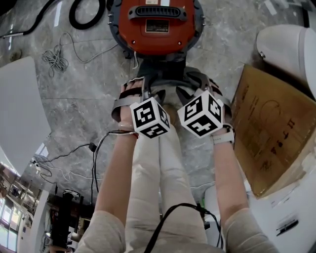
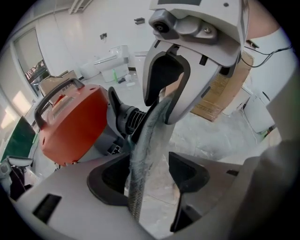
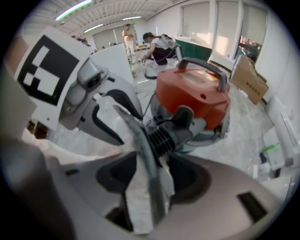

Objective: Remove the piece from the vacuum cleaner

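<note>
1. Closest to us are our own legs in pale trousers (image 1: 163, 168). Our two bare arms reach out over them.
2. Each hand holds a tool with a black and white cube on it. The left cube (image 1: 150, 117) and the right cube (image 1: 201, 114) sit side by side, near each other.
3. The left gripper (image 2: 149, 159) is pinched on a long grey mesh piece (image 2: 136, 180). One jaw touches the piece and the other is pressed close on its other side.
4. The right gripper (image 3: 150, 161) is clenched on the same grey piece. Some thin white stuff (image 3: 136, 197) is squeezed in between its jaws too.
5. The piece runs in a straight line from one gripper to the other, just in front of the vacuum cleaner (image 1: 157, 22).
6. Right behind the piece we see a black ribbed plug (image 3: 164, 136). It sticks out of the front of the vacuum cleaner.
7. The vacuum cleaner is round and orange on a grey base, with a dark handle (image 3: 204, 65) on top. It stands on a grey stone floor (image 1: 84, 113).
8. A brown cardboard sheet (image 1: 269, 128) lies on the floor to our right.
9. To the left of the vacuum cleaner lie a thin grey cord (image 1: 57, 57) and a black hose ring (image 1: 89, 15).
10. Far off across the room, one person (image 3: 157, 49) bends down and another person (image 3: 127, 35) stands
</note>
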